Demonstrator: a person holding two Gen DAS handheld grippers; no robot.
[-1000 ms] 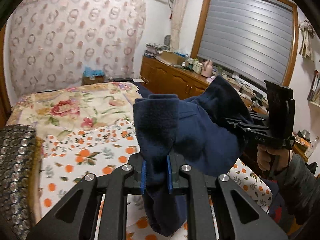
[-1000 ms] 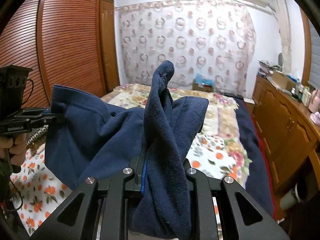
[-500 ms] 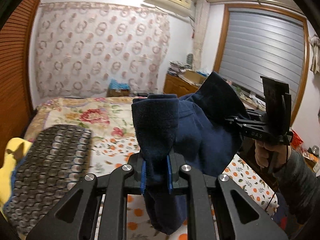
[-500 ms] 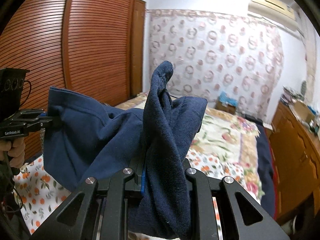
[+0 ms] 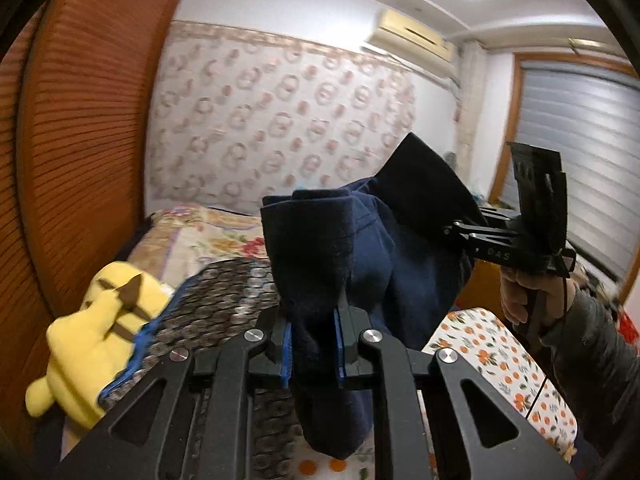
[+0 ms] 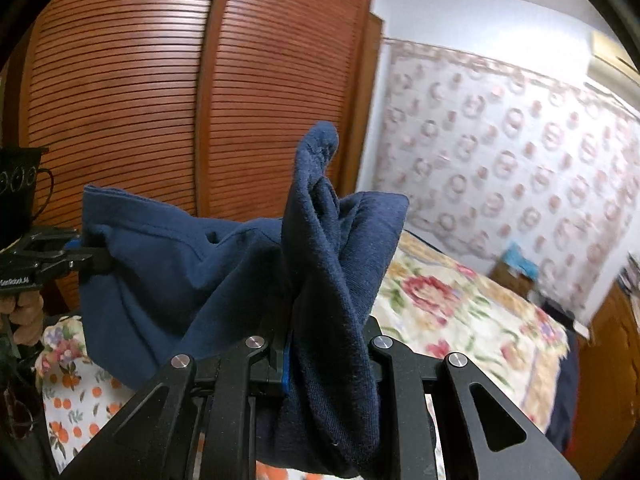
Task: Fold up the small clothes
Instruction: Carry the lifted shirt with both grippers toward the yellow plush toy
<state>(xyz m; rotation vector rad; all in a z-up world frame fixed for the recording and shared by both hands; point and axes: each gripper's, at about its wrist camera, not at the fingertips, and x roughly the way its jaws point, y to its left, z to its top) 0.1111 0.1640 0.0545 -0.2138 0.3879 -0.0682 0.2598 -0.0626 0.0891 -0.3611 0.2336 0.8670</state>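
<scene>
Both grippers, left [image 5: 312,354] and right [image 6: 326,354], stay clamped on the navy garment [image 6: 208,264], swung toward the wardrobe [image 6: 140,92]; folding hasn't begun

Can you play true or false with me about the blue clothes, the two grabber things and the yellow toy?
1. Both grippers pinch the same navy garment. True: the left gripper and the right gripper each clamp a bunch of it.
2. The garment lies flat on the bed. False: it hangs in the air between the grippers, above the bed.
3. A yellow plush toy sits by the wooden wardrobe. True.
4. The left gripper is wide open. False: its blue pads squeeze the cloth.
5. The toy is inside the garment. False: it lies apart, beside a dark patterned cushion.
</scene>
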